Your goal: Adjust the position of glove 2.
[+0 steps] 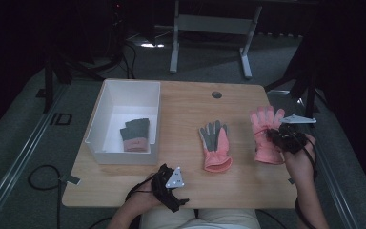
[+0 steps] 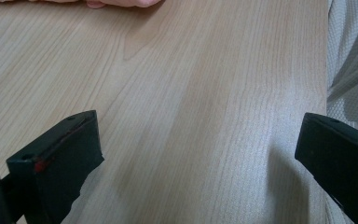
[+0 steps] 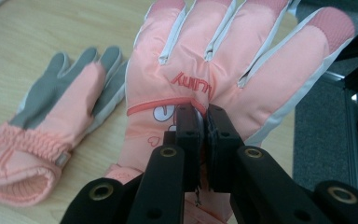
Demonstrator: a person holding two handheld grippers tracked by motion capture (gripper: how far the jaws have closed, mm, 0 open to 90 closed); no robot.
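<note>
A pink glove point(image 1: 265, 136) point(image 3: 223, 70) lies back-up near the table's right edge, fingers pointing away. My right gripper point(image 1: 277, 136) point(image 3: 204, 119) is shut on the fabric at the middle of its back. A second pink glove point(image 1: 215, 145) point(image 3: 51, 121) with a grey palm lies palm-up at the table's middle. A folded pair of gloves point(image 1: 135, 134), grey and pink, rests inside the white box point(image 1: 106, 102). My left gripper point(image 1: 171, 188) point(image 2: 198, 144) hovers low over bare wood near the front edge, jaws wide apart with nothing between them.
The wooden table point(image 1: 190, 105) has a round cable hole point(image 1: 216, 94) at the back. The white box stands at the left side. Grey floor and a dark stand leg point(image 3: 354, 88) lie past the table's right edge.
</note>
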